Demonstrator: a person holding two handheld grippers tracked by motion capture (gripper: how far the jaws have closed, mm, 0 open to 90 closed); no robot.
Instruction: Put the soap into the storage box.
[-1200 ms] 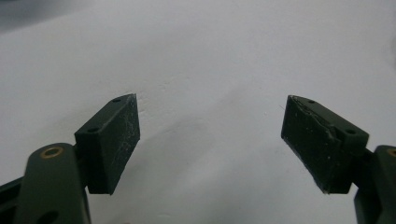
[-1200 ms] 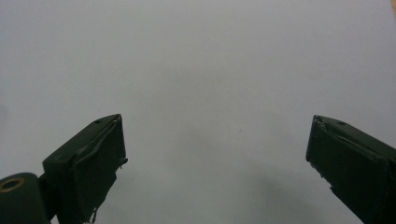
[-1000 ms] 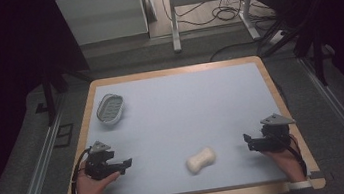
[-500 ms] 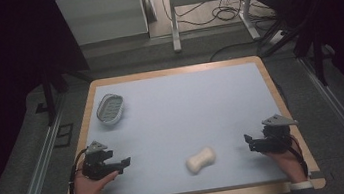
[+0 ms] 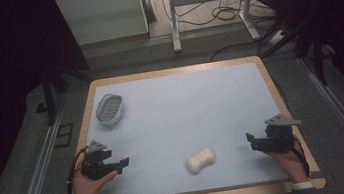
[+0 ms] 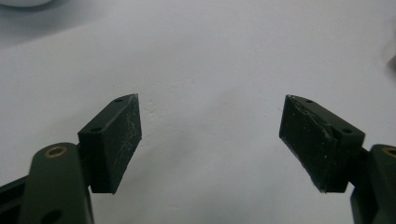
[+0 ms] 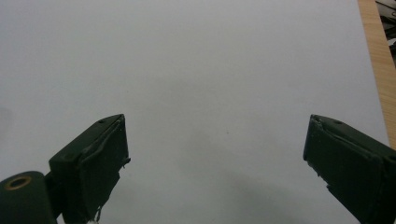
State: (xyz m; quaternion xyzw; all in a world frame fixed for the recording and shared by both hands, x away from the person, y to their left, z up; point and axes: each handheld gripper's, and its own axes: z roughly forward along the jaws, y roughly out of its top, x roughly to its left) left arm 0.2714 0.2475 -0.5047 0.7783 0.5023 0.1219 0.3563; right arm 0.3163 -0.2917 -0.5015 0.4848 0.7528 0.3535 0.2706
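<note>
Nearest us, a cream, peanut-shaped piece [image 5: 201, 160] lies between our grippers, long axis tilted up to the right. Left gripper [image 6: 210, 140] and right gripper [image 7: 215, 158] gape wide, empty, over the matte pale-blue table [image 5: 192, 109]. Farther left sits an oval ribbed dish [image 5: 110, 108].

My table [image 5: 176, 71] is pale wood at the rim under a matt light-blue mat [image 5: 187, 110] — my left gripper [image 6: 210, 135] has scuffed, matt black pads [image 6: 119, 140].
</note>
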